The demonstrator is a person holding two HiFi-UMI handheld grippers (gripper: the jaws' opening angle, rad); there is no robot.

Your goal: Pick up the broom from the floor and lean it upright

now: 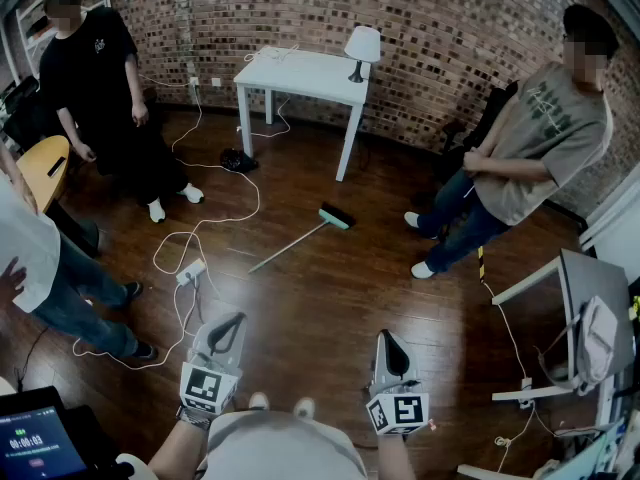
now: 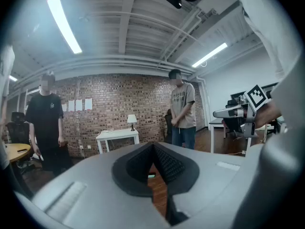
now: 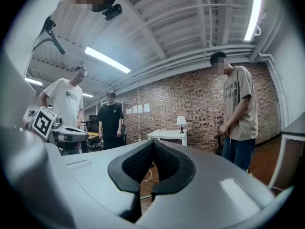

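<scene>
The broom (image 1: 292,243) lies flat on the dark wooden floor in the middle of the room, its green head (image 1: 336,217) pointing toward the white table. My left gripper (image 1: 231,321) and right gripper (image 1: 387,339) are held low in front of me, well short of the broom, and both point toward it. In the left gripper view the left gripper (image 2: 153,146) has its tips touching and nothing between them; a sliver of the green broom head (image 2: 150,176) shows through the gap below. In the right gripper view the right gripper (image 3: 153,143) is shut and empty too.
Three people stand around: one at the back left (image 1: 95,68), one on the right (image 1: 530,138), one at the near left (image 1: 40,268). A white table (image 1: 300,70) with a lamp stands by the brick wall. A white cable and power strip (image 1: 190,271) lie left of the broom. A desk (image 1: 560,278) stands at the right.
</scene>
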